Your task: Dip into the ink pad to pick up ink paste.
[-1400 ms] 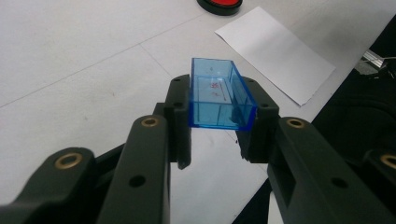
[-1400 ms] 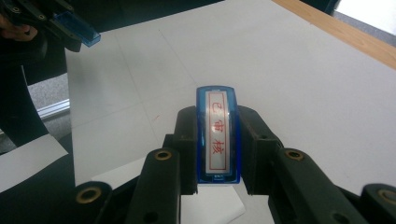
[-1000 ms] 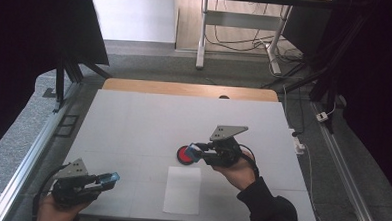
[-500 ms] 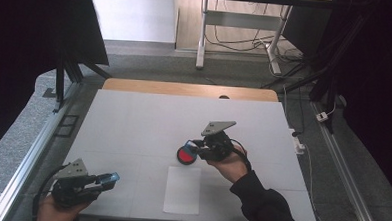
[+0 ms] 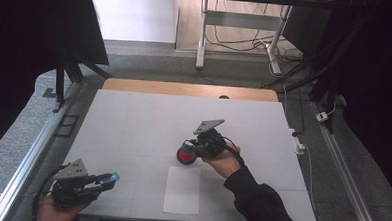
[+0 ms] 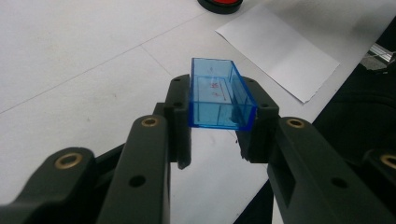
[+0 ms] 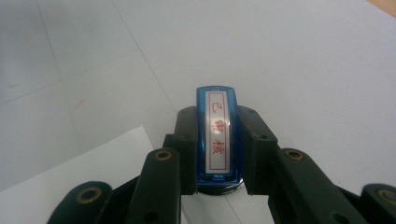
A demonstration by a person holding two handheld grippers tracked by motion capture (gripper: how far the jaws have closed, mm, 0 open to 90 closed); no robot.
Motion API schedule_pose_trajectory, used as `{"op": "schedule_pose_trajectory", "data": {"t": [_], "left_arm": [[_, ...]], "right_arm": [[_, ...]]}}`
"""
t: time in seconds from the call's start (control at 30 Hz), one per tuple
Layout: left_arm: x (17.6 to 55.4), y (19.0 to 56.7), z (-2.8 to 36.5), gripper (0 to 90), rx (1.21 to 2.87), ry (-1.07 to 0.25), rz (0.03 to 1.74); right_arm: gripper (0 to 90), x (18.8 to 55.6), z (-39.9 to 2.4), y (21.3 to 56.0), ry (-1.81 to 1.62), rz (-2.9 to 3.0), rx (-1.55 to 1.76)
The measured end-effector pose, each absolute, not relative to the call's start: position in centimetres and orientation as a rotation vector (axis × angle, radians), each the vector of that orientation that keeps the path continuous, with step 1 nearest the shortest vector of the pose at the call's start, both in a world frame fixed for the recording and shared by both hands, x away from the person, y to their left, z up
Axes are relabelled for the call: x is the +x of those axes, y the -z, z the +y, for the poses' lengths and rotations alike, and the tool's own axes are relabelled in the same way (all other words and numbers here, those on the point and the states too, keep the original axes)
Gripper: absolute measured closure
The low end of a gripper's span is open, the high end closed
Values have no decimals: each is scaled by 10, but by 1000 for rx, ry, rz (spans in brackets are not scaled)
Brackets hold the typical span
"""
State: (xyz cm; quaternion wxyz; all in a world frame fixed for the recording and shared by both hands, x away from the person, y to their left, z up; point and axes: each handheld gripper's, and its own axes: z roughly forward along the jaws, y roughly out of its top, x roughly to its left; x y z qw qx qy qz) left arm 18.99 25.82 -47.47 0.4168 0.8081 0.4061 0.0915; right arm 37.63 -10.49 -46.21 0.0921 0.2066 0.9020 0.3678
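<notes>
On the tabletop [image 5: 133,123], the ink pad [image 5: 184,155] lies directly under the right claw [image 5: 188,149], with the sheet of paper [image 5: 182,190] just nearer the person. The left claw [image 5: 110,178] sits well apart to the sheet's left, at the near edge.

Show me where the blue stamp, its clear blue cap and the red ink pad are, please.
blue stamp [image 7: 218,135]: right gripper view, on its white label with red characters.
clear blue cap [image 6: 219,100]: left gripper view, on its open hollow inside.
red ink pad [image 5: 184,156]: high view, on its red face.
</notes>
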Motion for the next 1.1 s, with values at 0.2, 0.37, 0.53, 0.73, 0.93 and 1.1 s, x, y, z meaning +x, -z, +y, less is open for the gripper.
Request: {"op": "schedule_pose_trajectory", "data": {"t": [0.2,0.37,0.53,0.73,0.93,1.1], "left_arm": [[190,475,258,675,2029,-232,1019],[190,475,258,675,2027,-230,1021],[190,475,259,675,2024,-227,1023],[190,475,259,675,2026,-226,1021],[190,475,259,675,2029,-224,1018],[190,475,258,675,2032,-224,1018]], "right_arm": [[711,380,-101,468,-1047,2694,606],[711,382,-98,473,-1019,2705,606],[711,383,-96,476,-1011,2714,613],[712,384,-92,479,-981,2723,614],[714,384,-91,479,-967,2720,608],[714,381,-88,479,-952,2711,589]]}}
